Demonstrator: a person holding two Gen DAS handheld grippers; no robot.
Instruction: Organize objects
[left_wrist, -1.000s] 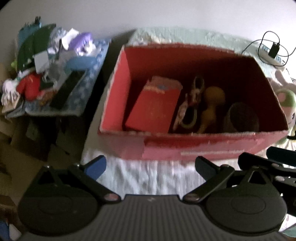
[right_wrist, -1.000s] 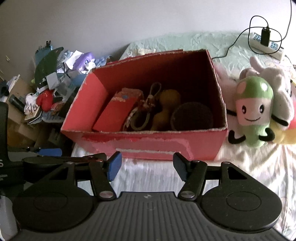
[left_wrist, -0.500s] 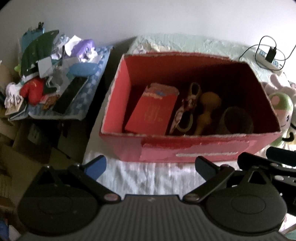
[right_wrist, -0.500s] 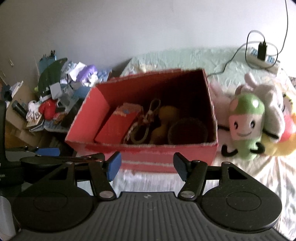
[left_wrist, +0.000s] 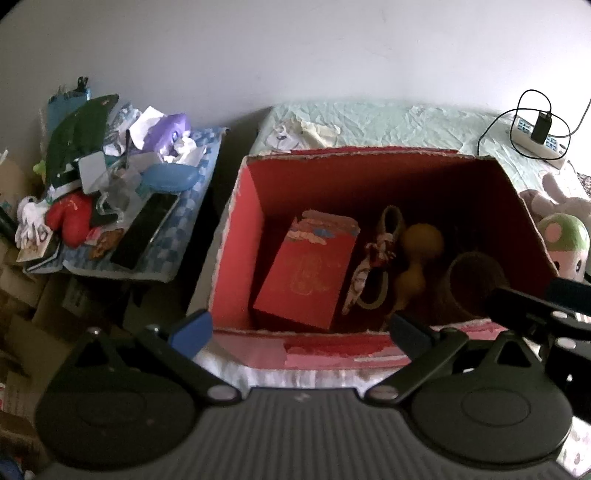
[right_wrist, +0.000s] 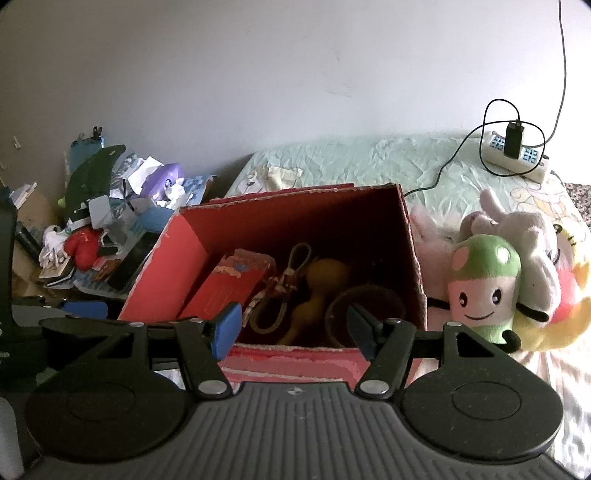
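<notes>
Cluttered side surface (left_wrist: 155, 254) at left. Left tongs (left_wrist: 299, 330) apart, empty, short of red box (left_wrist: 236, 236) on bed (right_wrist: 369, 162). Inside box, left to right: red packet (left_wrist: 306, 277), strap (left_wrist: 380, 254), yellow gourd toy (left_wrist: 417, 254), dark cup (left_wrist: 472, 280). Right tongs (right_wrist: 293, 328) apart, empty, near front wall. Plush toys (right_wrist: 484, 280) just right of box.
</notes>
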